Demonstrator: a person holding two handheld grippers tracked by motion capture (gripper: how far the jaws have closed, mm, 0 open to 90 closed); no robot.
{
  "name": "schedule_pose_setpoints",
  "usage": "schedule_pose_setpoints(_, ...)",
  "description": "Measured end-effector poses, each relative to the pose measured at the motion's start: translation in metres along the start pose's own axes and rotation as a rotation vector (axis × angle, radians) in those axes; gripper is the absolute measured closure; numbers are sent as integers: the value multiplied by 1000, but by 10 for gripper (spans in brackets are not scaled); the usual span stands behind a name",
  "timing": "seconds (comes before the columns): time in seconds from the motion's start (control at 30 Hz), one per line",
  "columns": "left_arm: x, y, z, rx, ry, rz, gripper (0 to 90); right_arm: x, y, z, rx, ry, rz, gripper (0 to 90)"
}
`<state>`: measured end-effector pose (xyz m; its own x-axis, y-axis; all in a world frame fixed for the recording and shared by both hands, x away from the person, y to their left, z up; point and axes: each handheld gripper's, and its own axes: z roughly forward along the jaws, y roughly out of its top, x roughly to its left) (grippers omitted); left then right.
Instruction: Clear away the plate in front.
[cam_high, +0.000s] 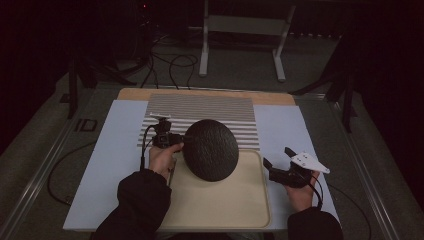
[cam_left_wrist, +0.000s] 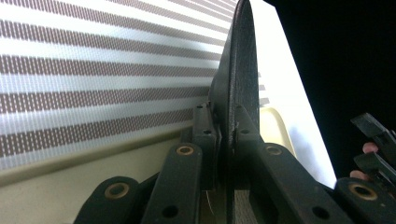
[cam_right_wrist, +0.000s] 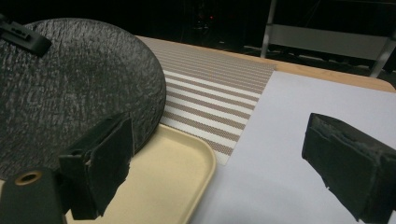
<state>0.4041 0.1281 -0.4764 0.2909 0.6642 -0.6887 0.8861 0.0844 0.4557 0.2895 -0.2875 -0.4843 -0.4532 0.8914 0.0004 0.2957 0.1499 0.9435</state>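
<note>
High view: the left gripper (cam_high: 172, 141) is clamping the left edge of a dark textured plate (cam_high: 210, 149), holding it tilted up over the cream tray (cam_high: 220, 205), its far rim over the striped placemat (cam_high: 200, 107). The right gripper (cam_high: 280, 162) is waiting well to the plate's right, over the pale sheet (cam_high: 282, 127), jaws spread and carrying nothing. My guess: the plate is being moved between tray and mat; which way I cannot tell. The next move calls for lowering it flat before the grip is released, or it will drop on its edge. Left gripper view: the plate is appearing edge-on, a thin rim pinched between both jaws, which the overhead camera is hiding behind the hand. Right gripper view: the jaws are gaping wide, the plate's rough face lying off to their left, the tray corner just beyond the nearer jaw.
</note>
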Motion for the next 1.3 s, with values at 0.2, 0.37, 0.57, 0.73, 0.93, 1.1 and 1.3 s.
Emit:
schedule_pose_setpoints(0.2, 3, -5, -2, 10, -4, 1, 856, 0, 0, 0, 2, -1, -1, 95)
schedule_pose_setpoints(0.37, 4, -10, -4, 32, -15, 16, 856, 1, 0, 1, 2, 1, -2, 95)
schedule_pose_setpoints(0.57, 4, -16, -6, 45, -34, 35, 856, 0, 0, 1, 3, 0, -2, 95)
schedule_pose_setpoints(0.73, 3, -19, -8, 50, -30, 48, 854, 1, 0, 1, 2, 1, -3, 95)
schedule_pose_setpoints(0.93, 2, -24, -11, 64, -34, 71, 852, 1, 0, 1, 3, 0, -2, 95)
schedule_pose_setpoints(1.1, 0, -28, -12, 75, -39, 83, 850, 2, 0, 1, 3, 2, -1, 95)
schedule_pose_setpoints(1.3, 0, -33, -15, 74, -40, 94, 847, 1, 0, 1, 4, 1, -3, 95)
